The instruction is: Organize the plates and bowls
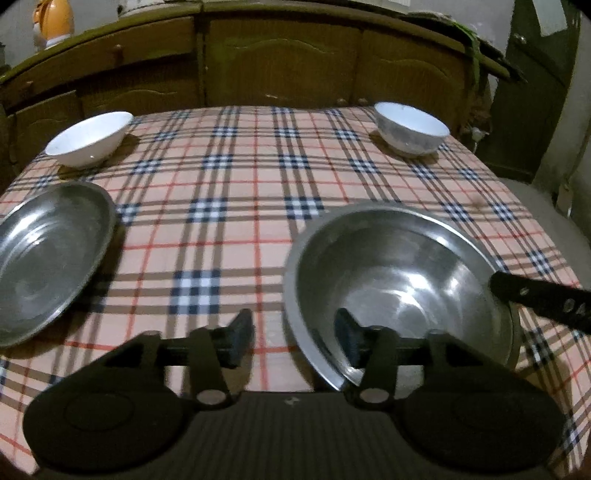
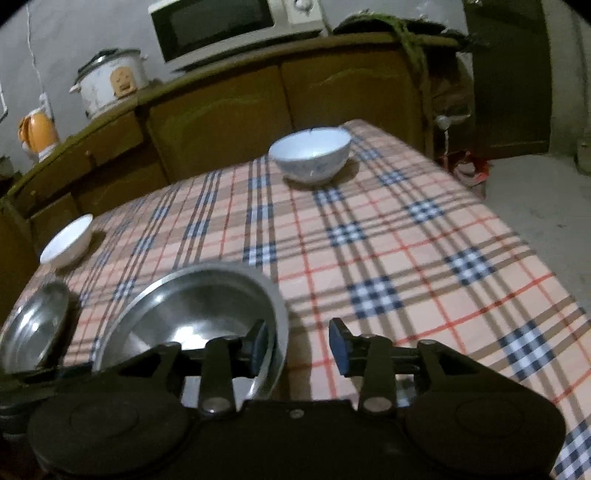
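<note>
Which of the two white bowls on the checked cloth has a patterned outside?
The deeper white bowl at the far right corner; faint blue-grey marks show on its wall. The shallower white bowl at the far left is plain.

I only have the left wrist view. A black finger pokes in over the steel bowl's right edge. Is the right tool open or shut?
Observer: Open. The right tool straddles the rim of the steel bowl, with one finger inside and one outside.
Operator: What is at the back? My view cuts it off.
Observer: A white rice cooker stands there, with a microwave to its right.
</note>
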